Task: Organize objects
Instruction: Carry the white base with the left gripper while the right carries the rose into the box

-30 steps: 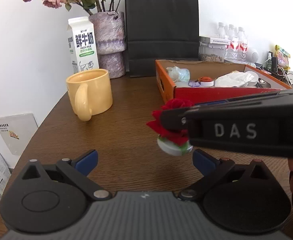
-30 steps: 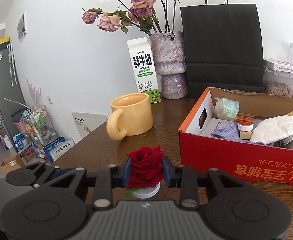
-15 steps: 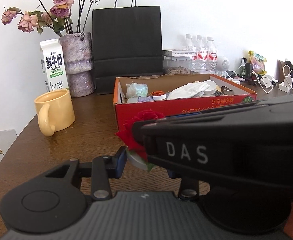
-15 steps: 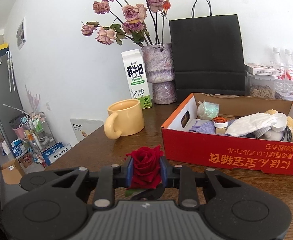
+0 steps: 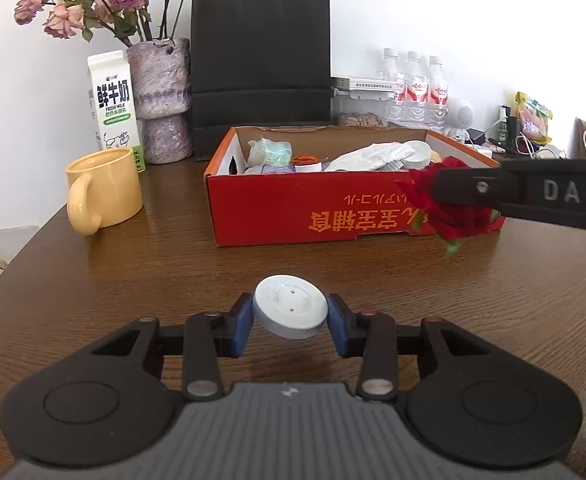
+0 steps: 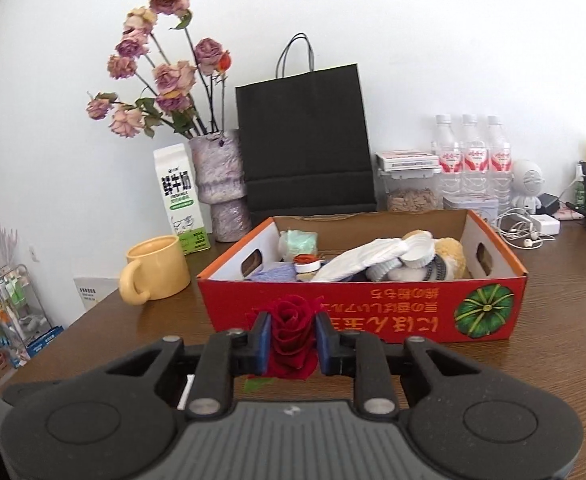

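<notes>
My left gripper [image 5: 290,317] is shut on a round white base disc [image 5: 290,311] and holds it just above the wooden table [image 5: 173,272]. My right gripper [image 6: 293,342] is shut on a red fabric rose [image 6: 293,336] and holds it in front of the red cardboard box [image 6: 413,316]. In the left wrist view the rose [image 5: 449,208] hangs apart from the disc, off to the right, against the box front [image 5: 313,216]. The box holds several small items, among them a white cloth [image 6: 361,258].
A yellow mug [image 5: 103,190] stands left of the box. Behind it are a milk carton [image 5: 113,106], a vase of dried roses [image 5: 163,96] and a black paper bag [image 5: 261,68]. Water bottles [image 6: 469,156] and cables [image 6: 529,228] stand at the back right.
The left gripper closed on the white base. The rose came off the base, and the right gripper moved it right towards the box front.
</notes>
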`<state>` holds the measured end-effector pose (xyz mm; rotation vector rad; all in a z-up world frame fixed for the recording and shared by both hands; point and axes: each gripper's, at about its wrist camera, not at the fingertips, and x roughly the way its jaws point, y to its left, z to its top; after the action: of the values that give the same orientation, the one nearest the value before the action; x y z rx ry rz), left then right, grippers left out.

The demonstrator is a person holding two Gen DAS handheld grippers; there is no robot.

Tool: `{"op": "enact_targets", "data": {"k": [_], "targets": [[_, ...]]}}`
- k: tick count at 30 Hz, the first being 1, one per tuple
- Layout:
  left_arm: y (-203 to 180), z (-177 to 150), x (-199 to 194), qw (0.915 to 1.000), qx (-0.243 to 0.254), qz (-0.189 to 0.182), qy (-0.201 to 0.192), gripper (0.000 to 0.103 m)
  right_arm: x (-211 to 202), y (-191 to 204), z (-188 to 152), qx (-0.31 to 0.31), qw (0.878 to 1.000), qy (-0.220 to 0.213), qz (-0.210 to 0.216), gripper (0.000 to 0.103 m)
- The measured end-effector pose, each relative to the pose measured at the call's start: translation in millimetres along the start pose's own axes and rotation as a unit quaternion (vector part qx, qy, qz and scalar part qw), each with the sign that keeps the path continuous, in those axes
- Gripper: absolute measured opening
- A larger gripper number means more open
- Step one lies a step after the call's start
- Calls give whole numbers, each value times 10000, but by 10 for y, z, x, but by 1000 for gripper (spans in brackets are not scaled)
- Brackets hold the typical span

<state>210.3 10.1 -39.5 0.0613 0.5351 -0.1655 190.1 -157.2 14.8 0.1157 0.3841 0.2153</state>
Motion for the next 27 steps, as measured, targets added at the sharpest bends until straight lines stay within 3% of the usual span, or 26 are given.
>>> {"op": "enact_targets", "data": {"k": [10,18,27], "targets": [[-195,166,-103,9996,-165,161,-141,40,-133,-387,19,99,9999,-33,-105,22],[-294,560,-76,9983,-318,213,-445,41,-128,-593,207,-30,9997,-189,-128,22],[-311,1111,387,9956,-564,324,-675,41,405,-690,555,-223,9993,-285,-104,23]]}}
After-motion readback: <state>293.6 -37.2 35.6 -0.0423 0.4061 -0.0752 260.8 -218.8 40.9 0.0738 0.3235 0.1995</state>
